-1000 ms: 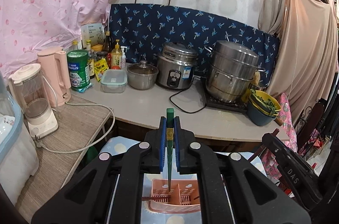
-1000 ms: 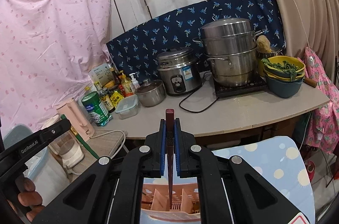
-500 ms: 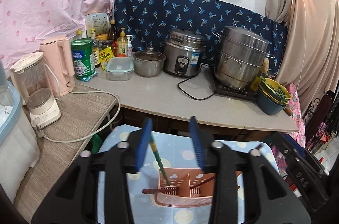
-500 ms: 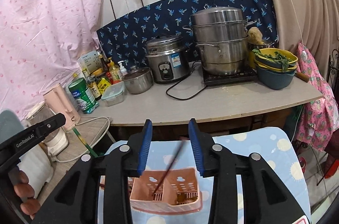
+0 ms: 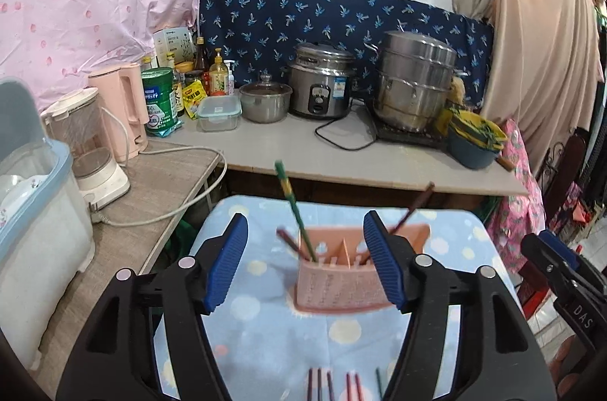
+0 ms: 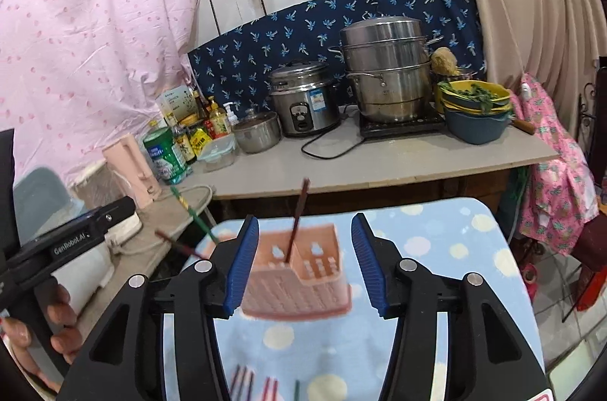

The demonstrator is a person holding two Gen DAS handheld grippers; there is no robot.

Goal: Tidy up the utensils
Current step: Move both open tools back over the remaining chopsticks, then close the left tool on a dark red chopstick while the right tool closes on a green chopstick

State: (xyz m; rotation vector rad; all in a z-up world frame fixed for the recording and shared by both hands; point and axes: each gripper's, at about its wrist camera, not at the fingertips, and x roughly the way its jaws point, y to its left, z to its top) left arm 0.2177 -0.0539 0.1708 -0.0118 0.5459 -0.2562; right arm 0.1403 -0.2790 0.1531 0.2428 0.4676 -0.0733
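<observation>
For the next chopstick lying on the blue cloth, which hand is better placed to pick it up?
Neither clearly. The left gripper and right gripper are both open and empty, jaws just opened, facing the pink holder. The loose chopsticks lie near both; in the right view they sit slightly left, so perhaps left.

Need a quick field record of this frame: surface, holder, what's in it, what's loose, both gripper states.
surface: blue dotted cloth
holder: pink slotted utensil holder, upright on the cloth
in holder: green chopstick leaning left; dark red chopstick leaning right; another dark red one low on the left
loose: several dark red chopsticks and a green one lying on the cloth's near edge
left gripper: open, jaws just been opening, nothing gripped
right gripper: open, jaws just been opening, nothing gripped
</observation>
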